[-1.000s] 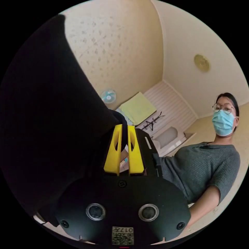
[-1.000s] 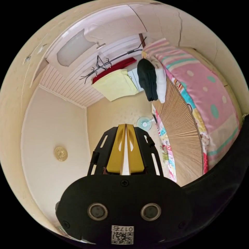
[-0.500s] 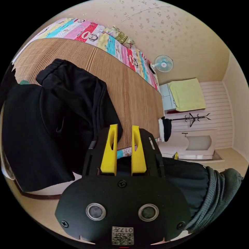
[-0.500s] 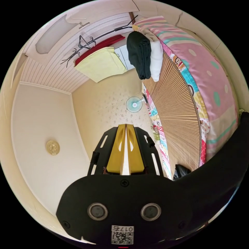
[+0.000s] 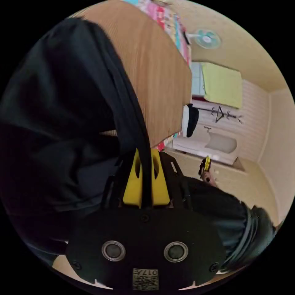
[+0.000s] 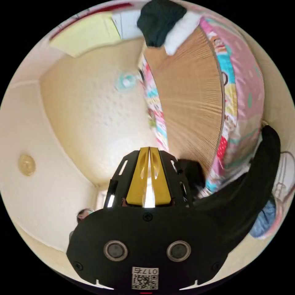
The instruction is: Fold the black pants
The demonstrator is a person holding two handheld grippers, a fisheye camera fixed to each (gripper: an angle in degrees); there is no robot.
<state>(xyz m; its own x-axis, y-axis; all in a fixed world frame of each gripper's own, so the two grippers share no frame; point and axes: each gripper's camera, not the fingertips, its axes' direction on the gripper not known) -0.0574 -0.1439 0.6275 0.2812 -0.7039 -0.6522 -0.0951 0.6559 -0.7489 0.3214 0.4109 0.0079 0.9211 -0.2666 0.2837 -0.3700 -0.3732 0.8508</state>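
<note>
Black pants (image 5: pixel 61 123) spread over woven mat (image 5: pixel 159 76), a black seam edge running down between yellow jaws of left gripper (image 5: pixel 146 153), both jaws pressing on it. Right gripper view: mat (image 6: pixel 187 101) edge-on w/ pink bedding (image 6: pixel 242 76), black fabric (image 6: pixel 245 187) off to side of right gripper (image 6: pixel 149 150), its jaws together on nothing. Small wall fan (image 6: pixel 124 81) blurred.

Black pants against a brown ribbed mat and cream walls

The black pants (image 5: pixel 61 101) are gripped between yellow jaws set in the black left gripper (image 5: pixel 144 153); the right gripper (image 6: pixel 149 150) is likewise yellow on black. The bamboo mat (image 6: pixel 190 101) is striped in fine brown ribs and edged by a multicoloured cartoon-print sheet (image 6: pixel 153 101) and a pink, teal-dotted quilt (image 6: pixel 245 83). A lime-yellow cloth (image 5: pixel 221 84) and a pale teal fan (image 5: pixel 207 38) are seen against cream walls.
</note>
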